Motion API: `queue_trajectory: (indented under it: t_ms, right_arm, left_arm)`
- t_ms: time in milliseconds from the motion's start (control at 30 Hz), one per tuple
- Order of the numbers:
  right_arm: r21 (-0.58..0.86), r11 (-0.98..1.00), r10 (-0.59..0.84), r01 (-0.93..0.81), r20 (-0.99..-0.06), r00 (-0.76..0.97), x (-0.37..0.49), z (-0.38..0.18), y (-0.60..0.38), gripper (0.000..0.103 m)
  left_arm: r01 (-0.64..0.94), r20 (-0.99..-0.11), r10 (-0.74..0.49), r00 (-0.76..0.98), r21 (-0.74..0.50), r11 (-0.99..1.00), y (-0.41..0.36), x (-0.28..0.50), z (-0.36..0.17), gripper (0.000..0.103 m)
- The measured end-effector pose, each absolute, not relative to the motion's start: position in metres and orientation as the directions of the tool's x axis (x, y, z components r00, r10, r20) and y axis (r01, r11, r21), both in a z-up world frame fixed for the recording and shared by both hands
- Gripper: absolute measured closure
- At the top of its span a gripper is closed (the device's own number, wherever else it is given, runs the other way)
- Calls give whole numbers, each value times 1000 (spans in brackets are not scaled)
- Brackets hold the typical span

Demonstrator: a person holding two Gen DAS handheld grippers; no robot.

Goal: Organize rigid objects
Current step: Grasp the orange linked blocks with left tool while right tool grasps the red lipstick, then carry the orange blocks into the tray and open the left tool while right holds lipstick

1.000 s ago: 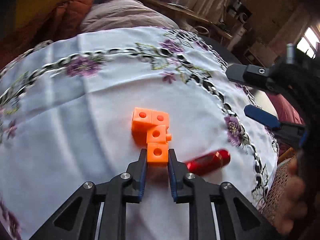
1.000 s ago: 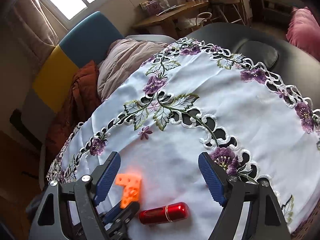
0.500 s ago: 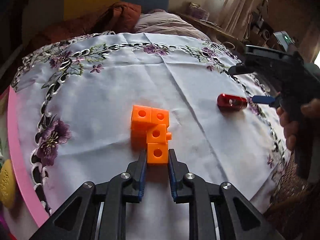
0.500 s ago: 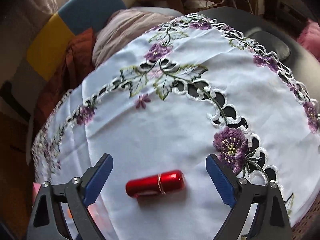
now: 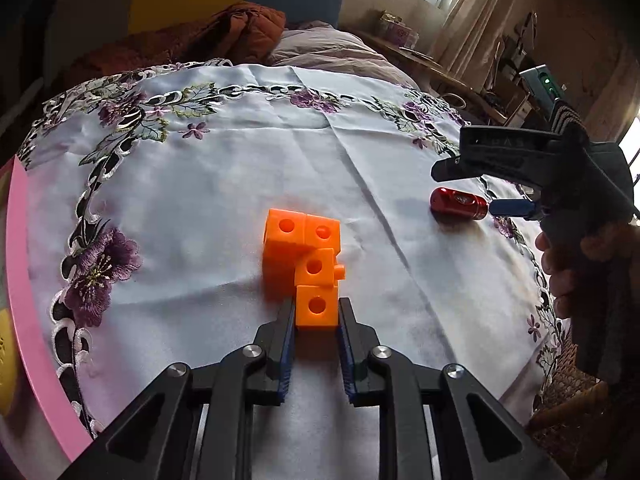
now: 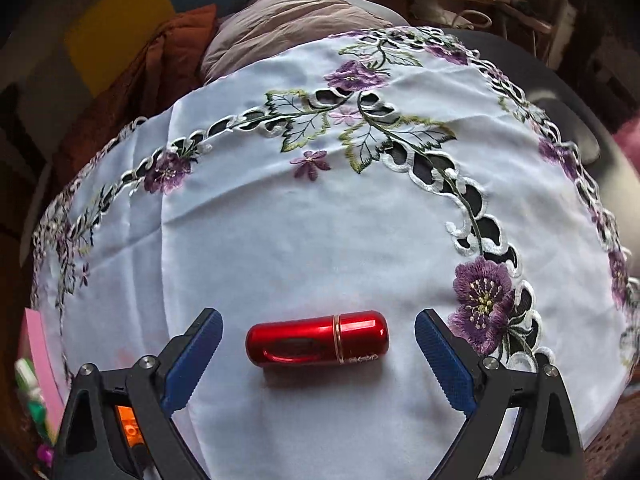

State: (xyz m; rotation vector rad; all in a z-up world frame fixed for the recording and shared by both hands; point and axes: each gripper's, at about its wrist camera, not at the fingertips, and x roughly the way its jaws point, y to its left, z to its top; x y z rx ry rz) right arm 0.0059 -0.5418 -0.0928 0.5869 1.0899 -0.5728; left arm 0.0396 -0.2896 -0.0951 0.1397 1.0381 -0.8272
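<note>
Left tongs (image 5: 317,314) are clamped narrow on the nearest cube of the orange block cluster (image 5: 306,258), both blue pads pressed flat against its sides, the cluster stretching away toward 12 o'clock over the white embroidered cloth (image 5: 224,184) that covers the surface. The blocks show round holes on top and one peg sticking out toward 3 o'clock. Over to the right tongs (image 6: 318,338): spread wide, and the red metal capsule (image 6: 318,338) lies crosswise between the two blue pads, touching neither, with clear cloth on each side. A gold ring bands the capsule and there is small pale lettering along its lower edge, too fine to read. From the left view the capsule (image 5: 458,205) sits at about 2 o'clock from the blocks, well apart, with the right tool reaching in from 3 o'clock, nearly level over the cloth, the person's right hand (image 5: 560,276) wrapped round its grip. A pink edge (image 5: 24,320) runs along 9 o'clock.
</note>
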Motion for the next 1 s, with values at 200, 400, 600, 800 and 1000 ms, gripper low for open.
queue_trajectory:
  t_ms: [200,400,600,800,1000]
  right_arm:
    - [98,728,-163,678,-937,310,13,-99,-541,5]
    - [34,783,-203,621,-930,306,23,-102,-532,28]
    - [36,800,-184,598,-935,303,26,-103,-525,28]
    - [33,800,-176,600,-942,286,26,-106,-523,28]
    - [-3,814,-202,581,-939,278,30,-108,-520,28]
  left_arm:
    - [662,-798,-549,249,-274,697,-288,38,-96,83]
    - [659,-792,-556,254,-279,698,-286,37,-96,83]
    - [662,-789,-557,260,-274,698,-285,36,-96,83]
    - [667,-788,-546,285,-247,703,-287,32,-96,83]
    - [673,-787,-529,317,-206,710,-289,27,-94,85]
